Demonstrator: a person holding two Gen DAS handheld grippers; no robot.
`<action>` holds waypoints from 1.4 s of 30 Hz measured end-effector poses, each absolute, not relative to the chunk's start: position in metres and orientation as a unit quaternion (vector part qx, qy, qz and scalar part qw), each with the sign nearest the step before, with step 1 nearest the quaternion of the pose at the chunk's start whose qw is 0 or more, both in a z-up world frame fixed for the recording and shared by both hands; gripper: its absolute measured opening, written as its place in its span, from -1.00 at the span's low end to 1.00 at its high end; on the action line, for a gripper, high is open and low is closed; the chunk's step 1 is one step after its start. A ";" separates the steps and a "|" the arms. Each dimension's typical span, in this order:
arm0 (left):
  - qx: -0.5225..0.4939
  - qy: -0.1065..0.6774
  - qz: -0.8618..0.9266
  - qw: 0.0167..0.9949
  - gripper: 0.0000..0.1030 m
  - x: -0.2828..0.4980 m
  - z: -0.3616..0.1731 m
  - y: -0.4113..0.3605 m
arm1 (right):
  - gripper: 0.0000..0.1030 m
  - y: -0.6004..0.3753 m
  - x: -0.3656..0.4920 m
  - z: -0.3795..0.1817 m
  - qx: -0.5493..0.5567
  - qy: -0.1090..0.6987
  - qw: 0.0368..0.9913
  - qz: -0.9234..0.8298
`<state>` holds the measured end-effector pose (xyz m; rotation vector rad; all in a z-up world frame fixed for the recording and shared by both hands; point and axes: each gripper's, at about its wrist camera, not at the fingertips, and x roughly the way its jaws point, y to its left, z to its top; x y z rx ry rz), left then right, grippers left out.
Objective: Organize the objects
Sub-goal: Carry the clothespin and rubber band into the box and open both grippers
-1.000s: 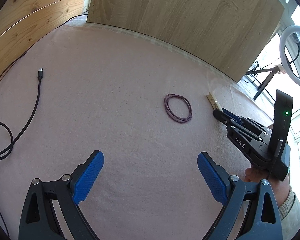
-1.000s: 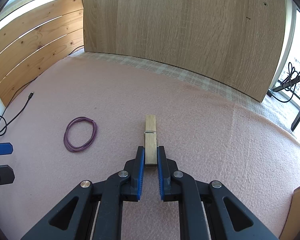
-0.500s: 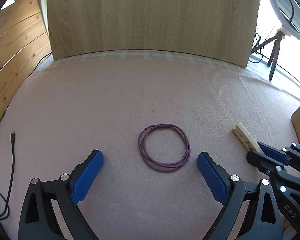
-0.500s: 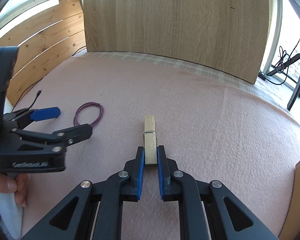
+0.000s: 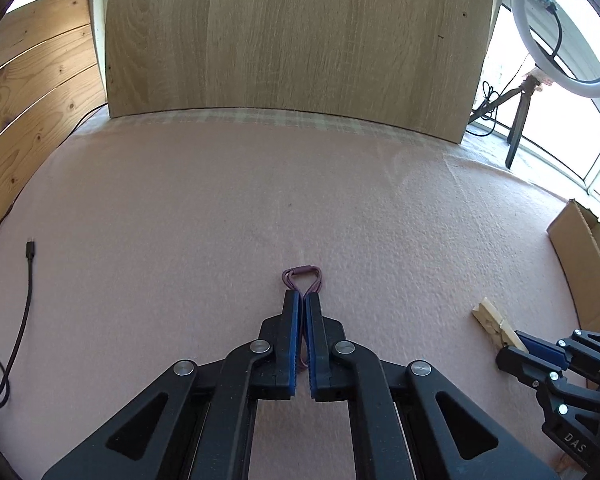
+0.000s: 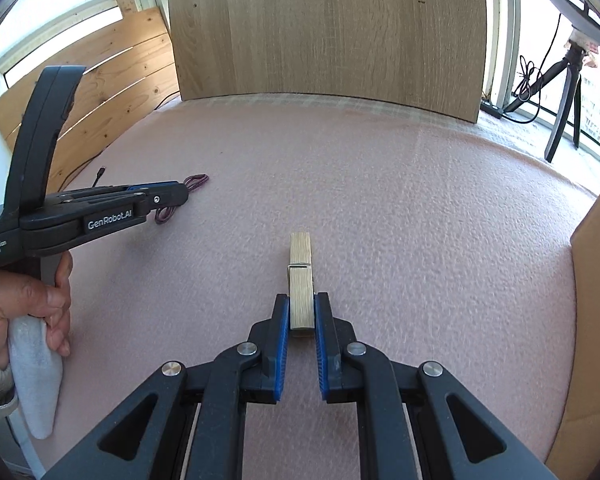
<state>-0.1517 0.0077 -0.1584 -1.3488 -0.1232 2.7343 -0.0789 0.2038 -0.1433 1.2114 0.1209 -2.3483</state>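
Note:
A purple elastic band [image 5: 302,272] lies on the pink cloth [image 5: 220,200], squeezed into a narrow loop. My left gripper [image 5: 302,296] is closing on it; its blue pads press the band flat, and only the far end shows past the tips. In the right wrist view the left gripper [image 6: 182,196] comes in from the left, the band [image 6: 196,180] at its tip. My right gripper [image 6: 302,300] is shut on the tail of a wooden clothespin [image 6: 301,264], which points away. The left wrist view has that clothespin [image 5: 494,322] and the right gripper [image 5: 516,344] at lower right.
An open cardboard box [image 5: 584,264] stands at the cloth's right edge. A black cable [image 5: 28,280] lies at the left. A wooden board [image 5: 300,40] closes the back, with a ring light [image 5: 564,32] on a tripod beyond. A hand [image 6: 28,304] with a white cloth holds the left gripper.
The left gripper swung over to the purple band, straddled it with open jaws, then shut on it and squeezed it narrow. The right gripper kept its hold on the clothespin and drifted sideways.

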 end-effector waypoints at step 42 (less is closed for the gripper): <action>-0.333 0.054 0.910 0.242 -0.94 -0.045 0.011 0.257 | -0.79 0.389 0.034 -0.008 0.314 -0.043 0.110 -0.942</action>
